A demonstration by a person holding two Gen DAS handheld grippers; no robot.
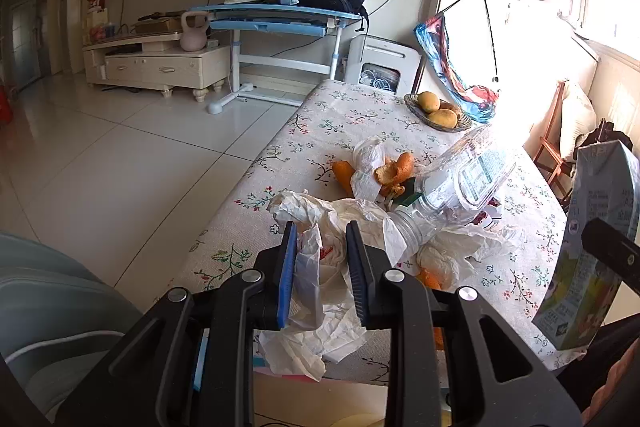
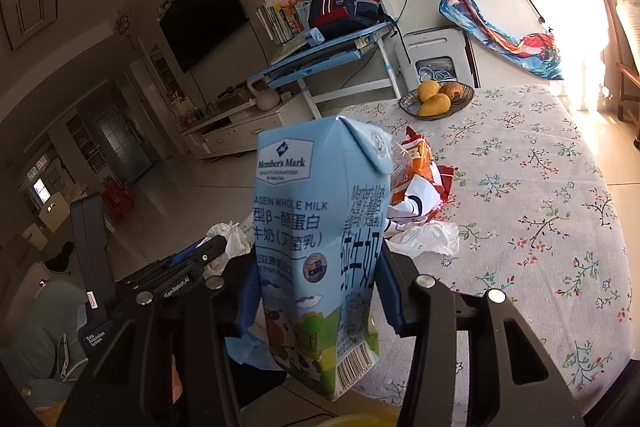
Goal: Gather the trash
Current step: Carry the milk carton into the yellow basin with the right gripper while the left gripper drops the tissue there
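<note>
My left gripper (image 1: 322, 247) is shut on a crumpled white paper wrapper (image 1: 316, 279) at the near edge of the flowered table (image 1: 344, 119). Behind it lie an empty clear plastic bottle (image 1: 452, 187) on its side, orange peels (image 1: 394, 169) and more crumpled tissue (image 1: 460, 251). My right gripper (image 2: 316, 267) is shut on a light blue milk carton (image 2: 320, 227) and holds it upright above the table's near edge. The carton also shows at the right of the left wrist view (image 1: 592, 247). A red and orange snack wrapper (image 2: 420, 167) lies behind the carton.
A woven bowl of mangoes (image 1: 438, 111) stands at the table's far side. A chair (image 1: 554, 147) stands at the right of the table. A blue desk (image 1: 276, 19) with a backpack and a TV cabinet (image 1: 160, 67) stand across the tiled floor.
</note>
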